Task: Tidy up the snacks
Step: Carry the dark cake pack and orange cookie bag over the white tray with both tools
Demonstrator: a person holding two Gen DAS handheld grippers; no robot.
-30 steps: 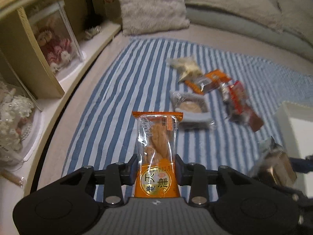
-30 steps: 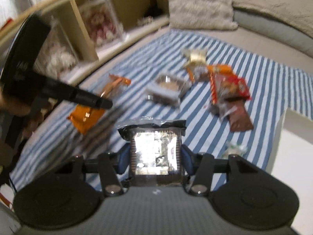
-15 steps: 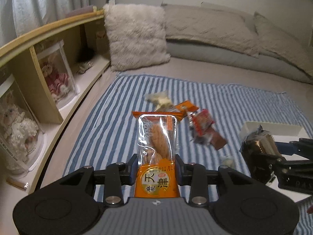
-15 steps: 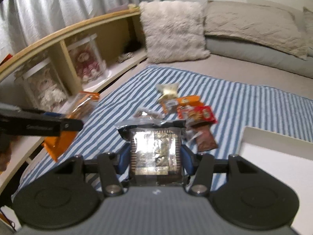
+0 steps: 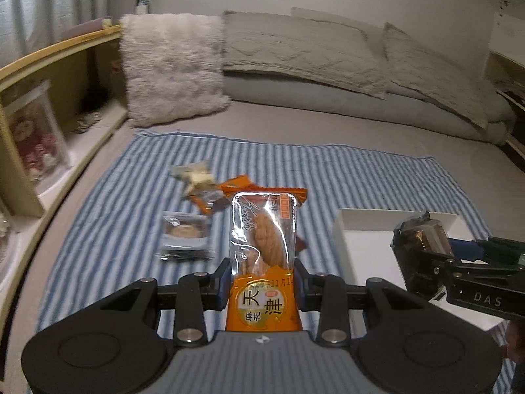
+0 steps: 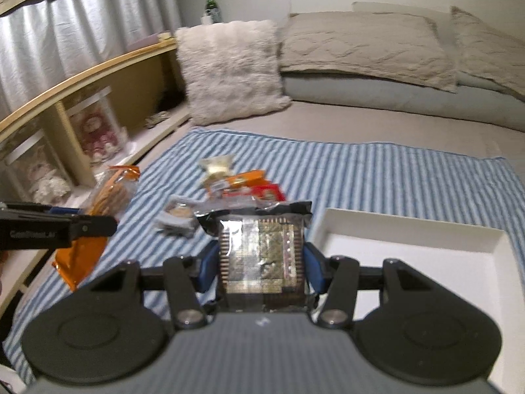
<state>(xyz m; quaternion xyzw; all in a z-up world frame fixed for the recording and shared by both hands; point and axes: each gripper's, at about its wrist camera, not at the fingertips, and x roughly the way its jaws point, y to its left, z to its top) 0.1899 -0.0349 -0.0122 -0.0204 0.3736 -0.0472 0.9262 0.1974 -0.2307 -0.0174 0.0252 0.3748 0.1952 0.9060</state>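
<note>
My left tongs are clamped on an orange snack packet, which stands upright between the fingers with its clear window showing a twisted biscuit and its orange end sticking out ahead of the tips. My right tongs are gripping a dark foil packet, held flat-faced toward the camera with its crimped top edge just past the fingertips. From the left wrist I see the right tongs off to my right, with the foil packet hanging above the near part of a white tray. From the right wrist that tray lies just ahead and to the right of the tongs on a blue striped cloth spread over the bed. The left tongs show at the left edge of that view, carrying the orange packet above the cloth's left side. Ahead of both tongs, near the middle of the cloth, the other snacks lie in a loose group: a grey cake packet nearest on the left, a pale wrapper farthest off, and orange and red packets overlapping between them. Beyond the cloth a fluffy pillow leans at the head of the bed, and a wooden shelf runs along the left.
</note>
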